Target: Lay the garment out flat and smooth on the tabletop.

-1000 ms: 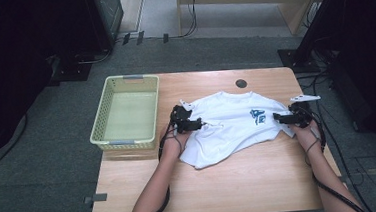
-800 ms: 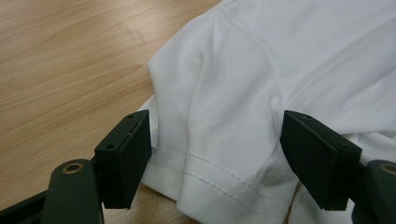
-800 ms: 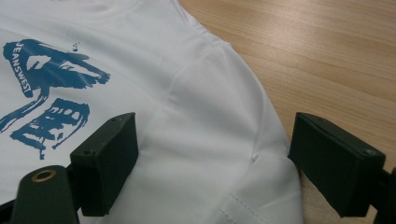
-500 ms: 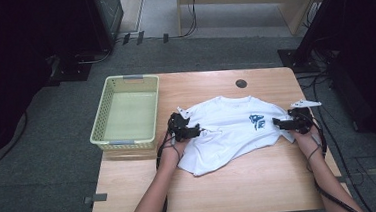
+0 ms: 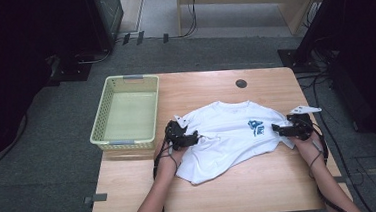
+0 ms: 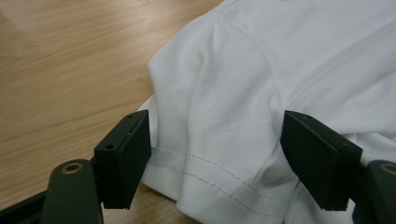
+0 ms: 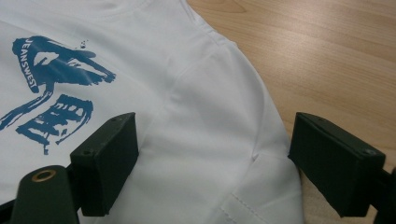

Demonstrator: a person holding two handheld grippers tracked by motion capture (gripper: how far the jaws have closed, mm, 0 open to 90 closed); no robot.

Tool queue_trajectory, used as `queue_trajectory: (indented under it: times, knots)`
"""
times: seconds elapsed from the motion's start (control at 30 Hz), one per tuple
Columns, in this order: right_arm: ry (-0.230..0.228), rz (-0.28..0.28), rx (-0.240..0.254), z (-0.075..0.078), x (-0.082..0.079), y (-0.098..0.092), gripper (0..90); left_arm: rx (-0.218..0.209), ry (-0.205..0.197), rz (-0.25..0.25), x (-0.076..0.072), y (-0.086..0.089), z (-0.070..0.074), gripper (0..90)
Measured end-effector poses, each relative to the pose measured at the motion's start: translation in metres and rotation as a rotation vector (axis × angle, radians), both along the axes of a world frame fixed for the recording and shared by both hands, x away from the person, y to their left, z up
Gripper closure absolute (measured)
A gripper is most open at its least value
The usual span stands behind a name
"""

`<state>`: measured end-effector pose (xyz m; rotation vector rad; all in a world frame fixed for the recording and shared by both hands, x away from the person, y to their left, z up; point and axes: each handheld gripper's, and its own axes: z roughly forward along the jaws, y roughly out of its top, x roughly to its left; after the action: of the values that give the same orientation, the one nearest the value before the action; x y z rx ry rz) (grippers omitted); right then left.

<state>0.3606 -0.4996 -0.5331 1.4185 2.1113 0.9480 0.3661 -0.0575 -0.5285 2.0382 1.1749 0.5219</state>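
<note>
A white T-shirt (image 5: 230, 135) with a blue print (image 5: 255, 127) is spread, somewhat rumpled, across the middle of a wooden table (image 5: 262, 186). The left gripper (image 5: 192, 138) is held at the shirt's left sleeve; in the left gripper view its jaws are seen standing wide apart, with the hemmed sleeve (image 6: 219, 154) lying between them but not pinched. The right gripper (image 5: 277, 128) is held at the shirt's right sleeve, beside the print; in the right gripper view its jaws are likewise spread, and the sleeve cloth (image 7: 224, 154) is spanned by them without being pressed. A pale green basket (image 5: 107, 114) is set at the table's left edge, near the left gripper and apart from the shirt.
</note>
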Motion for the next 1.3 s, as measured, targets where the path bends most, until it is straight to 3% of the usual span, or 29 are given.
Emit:
queue_trajectory:
  times: [0.3, 0.57, 0.6, 0.67, 0.83, 1.17, 1.3]
  knots:
    - [-0.001, 0.018, 0.009, 0.005, -0.002, 0.001, 16.9, -0.012, -0.02, -0.017, 0.004, 0.001, 0.01, 25.6]
    - [-0.017, 0.02, 0.011, 0.016, 0.001, 0.006, 24.3, -0.039, -0.015, -0.038, 0.014, -0.005, 0.02, 25.8]
    - [-0.014, 0.021, 0.013, 0.017, 0.002, 0.007, 28.6, -0.043, -0.008, -0.046, 0.015, -0.007, 0.021, 26.0]
    - [-0.011, 0.032, 0.009, 0.019, 0.002, 0.01, 33.3, -0.042, 0.007, -0.054, 0.019, -0.01, 0.02, 33.2]
    - [-0.006, 0.044, 0.002, 0.018, 0.004, 0.019, 39.9, -0.029, 0.02, -0.075, 0.026, -0.019, 0.018, 36.6]
    - [0.03, 0.058, 0.015, 0.012, 0.011, 0.031, 38.0, -0.027, 0.034, -0.098, 0.035, -0.028, 0.012, 38.2]
    - [0.038, 0.067, 0.014, 0.01, 0.013, 0.038, 37.2, -0.006, 0.044, -0.098, 0.037, -0.029, 0.007, 38.1]
